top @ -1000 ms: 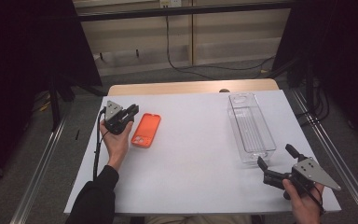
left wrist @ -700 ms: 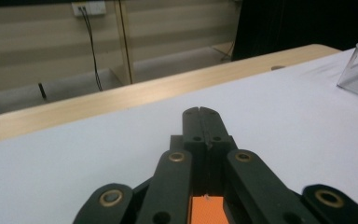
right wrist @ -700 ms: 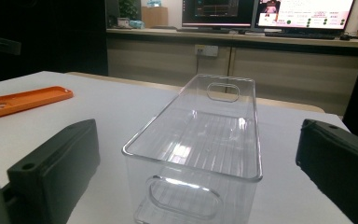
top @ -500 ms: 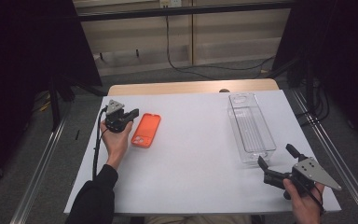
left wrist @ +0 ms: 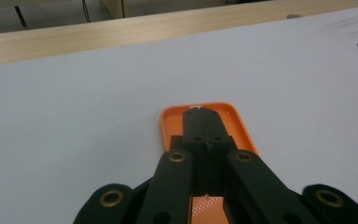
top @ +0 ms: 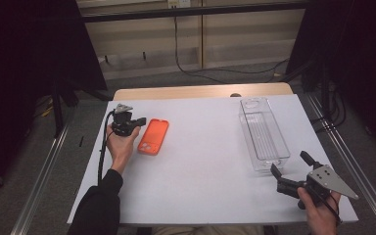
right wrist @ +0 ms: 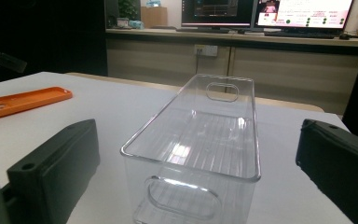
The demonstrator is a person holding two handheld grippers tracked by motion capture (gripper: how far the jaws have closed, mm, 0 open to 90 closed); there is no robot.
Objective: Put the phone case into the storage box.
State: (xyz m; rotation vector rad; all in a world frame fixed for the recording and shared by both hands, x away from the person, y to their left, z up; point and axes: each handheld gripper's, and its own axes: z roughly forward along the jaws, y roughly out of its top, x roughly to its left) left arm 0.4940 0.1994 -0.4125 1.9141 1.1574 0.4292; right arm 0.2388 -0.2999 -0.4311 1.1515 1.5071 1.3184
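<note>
Left gripper over orange case

Black two-jaw left gripper with brass-ringed screws and black cable; right gripper with grey triangular plate; black sleeve.

a table carries everything, its top covered by a white sheet with a strip of pale wood left bare along the far edge. an orange phone case lies flat on the sheet at the left, toward the far side, open side up. a clear plastic bin stands on the sheet at the right, long and narrow, its length running from near to far, with an oval handle cutout in each short end. the case and the bin sit well apart.
</note>
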